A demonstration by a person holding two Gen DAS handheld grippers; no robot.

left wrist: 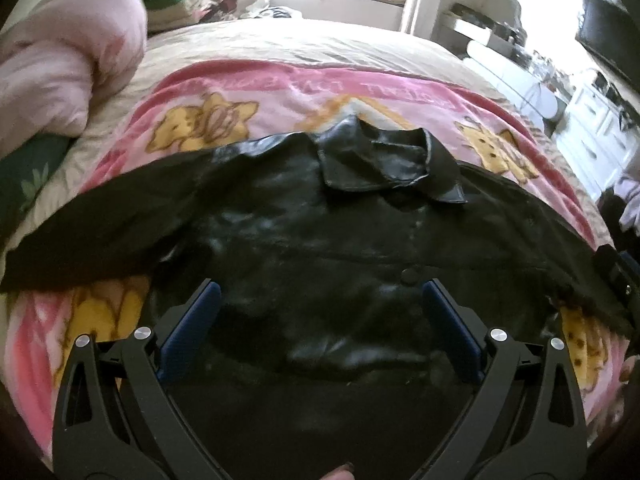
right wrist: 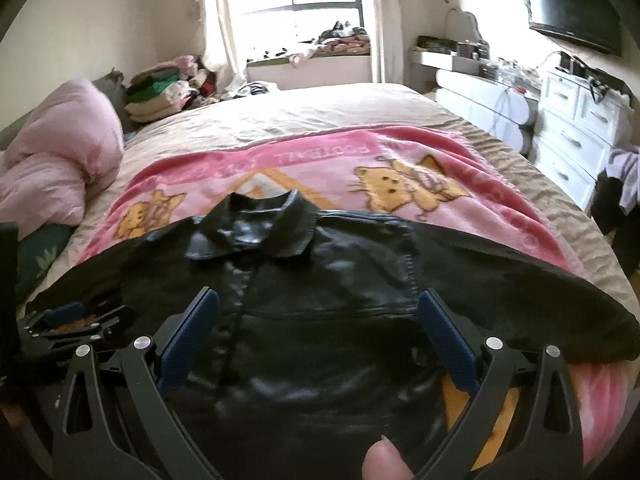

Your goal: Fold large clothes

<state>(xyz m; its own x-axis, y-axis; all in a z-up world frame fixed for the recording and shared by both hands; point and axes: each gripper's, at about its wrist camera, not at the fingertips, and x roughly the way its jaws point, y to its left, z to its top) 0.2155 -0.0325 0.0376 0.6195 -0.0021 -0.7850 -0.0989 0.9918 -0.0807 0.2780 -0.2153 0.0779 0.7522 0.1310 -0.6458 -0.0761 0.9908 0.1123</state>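
A black leather jacket [left wrist: 320, 220] [right wrist: 328, 280] lies front-up and spread flat on a pink cartoon blanket [left wrist: 280, 92] [right wrist: 332, 156], collar [left wrist: 384, 160] [right wrist: 256, 232] toward the far side, sleeves stretched out left and right. My left gripper [left wrist: 320, 288] hovers open over the jacket's lower left half, nothing between its blue pads [left wrist: 192, 328]. My right gripper [right wrist: 319, 296] hovers open over the lower right half, likewise holding nothing. Each gripper shows at the edge of the other's view: the right gripper [left wrist: 616, 272], the left gripper [right wrist: 68, 316].
The blanket covers a beige bed [right wrist: 320, 108]. A bunched pink quilt [left wrist: 60, 60] [right wrist: 52, 152] sits at the left, with a pile of folded clothes [right wrist: 160, 92] behind it. White drawers [right wrist: 572, 128] and a wall TV [right wrist: 572, 4] stand on the right. A thumb [right wrist: 384, 464] shows at the bottom.
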